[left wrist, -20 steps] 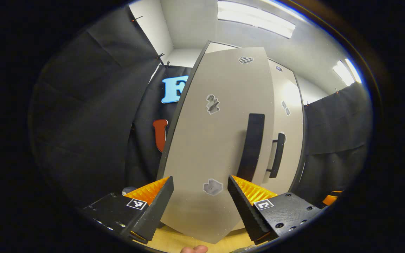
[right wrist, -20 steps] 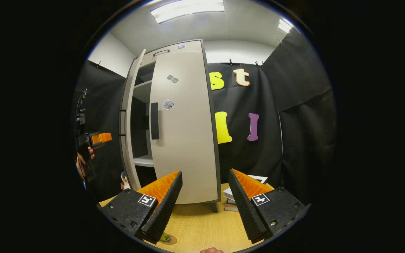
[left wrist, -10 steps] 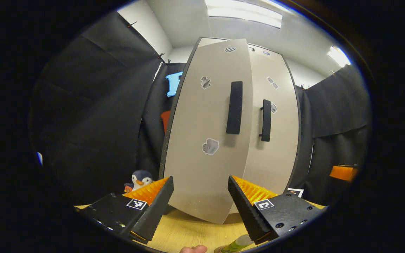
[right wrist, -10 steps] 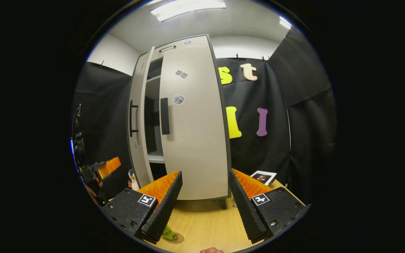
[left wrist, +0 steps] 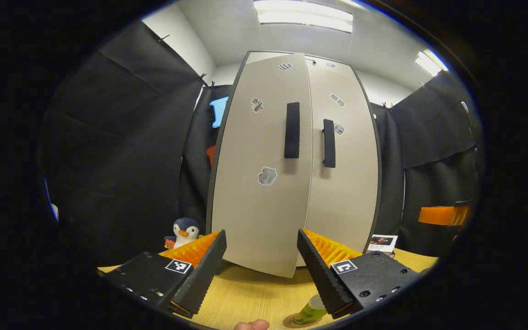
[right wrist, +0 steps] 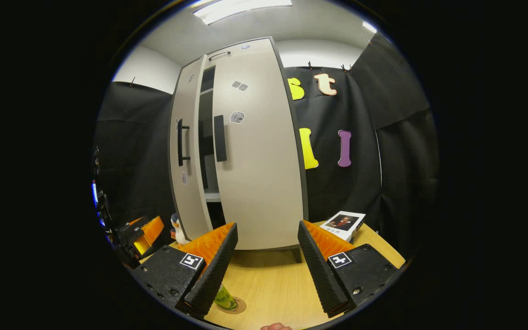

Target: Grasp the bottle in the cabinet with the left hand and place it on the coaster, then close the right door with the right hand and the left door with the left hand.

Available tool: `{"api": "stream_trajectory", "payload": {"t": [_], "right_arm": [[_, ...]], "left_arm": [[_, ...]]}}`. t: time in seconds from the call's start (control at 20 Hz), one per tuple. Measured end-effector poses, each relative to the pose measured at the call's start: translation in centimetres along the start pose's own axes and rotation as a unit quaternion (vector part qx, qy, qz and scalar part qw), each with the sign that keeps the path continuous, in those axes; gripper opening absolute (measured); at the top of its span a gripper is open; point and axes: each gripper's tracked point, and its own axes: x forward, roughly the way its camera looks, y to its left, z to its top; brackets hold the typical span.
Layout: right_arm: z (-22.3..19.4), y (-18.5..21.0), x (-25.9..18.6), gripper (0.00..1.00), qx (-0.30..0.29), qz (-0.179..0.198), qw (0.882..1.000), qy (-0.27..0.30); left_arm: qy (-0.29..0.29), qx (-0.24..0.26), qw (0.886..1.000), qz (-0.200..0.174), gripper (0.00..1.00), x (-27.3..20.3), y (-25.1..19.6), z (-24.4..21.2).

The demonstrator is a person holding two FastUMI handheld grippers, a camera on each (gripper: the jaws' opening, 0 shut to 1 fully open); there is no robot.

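Wooden table (right wrist: 273,284) carrying cabinet (right wrist: 264,192) at frame centre. Bottle (right wrist: 224,300) standing on coaster (right wrist: 239,306), bottom centre. Right door (right wrist: 257,151) shut; left door (right wrist: 186,156) ajar, straight ahead of left claw (left wrist: 259,256). Both claws spread, empty; right claw (right wrist: 264,250) likewise.

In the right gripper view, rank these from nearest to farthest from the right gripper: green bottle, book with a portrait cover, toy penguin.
1. Green bottle, on the round coaster just behind the right gripper's left finger.
2. Book with a portrait cover, beyond the right finger, beside the grey cabinet.
3. Toy penguin, far left, at the cabinet's foot. Its order with the book is close.
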Motion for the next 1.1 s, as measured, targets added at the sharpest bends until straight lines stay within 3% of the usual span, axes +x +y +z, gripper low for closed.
{"api": "stream_trajectory", "payload": {"t": [0.1, 0.15, 0.2, 1.1], "right_arm": [[0.3, 0.4, 0.0, 0.81, -0.004, 0.001, 1.0, -0.001], [0.5, 0.5, 0.0, 0.81, -0.005, 0.002, 1.0, -0.004], [0.7, 0.7, -0.1, 0.81, -0.007, 0.003, 1.0, -0.007], [2.3, 0.2, -1.5, 0.81, -0.019, -0.01, 0.999, -0.029]], "left_arm": [[0.002, -0.012, 1.0, -0.002, 0.95, -0.1, 0.0, 0.2], [0.001, -0.018, 1.0, -0.002, 0.99, 0.0, -0.1, 0.5], [0.0, -0.02, 1.0, -0.001, 0.95, 0.0, 0.0, 0.7], [-0.004, -0.01, 1.0, -0.011, 0.95, -0.6, -0.1, 1.5]]}}
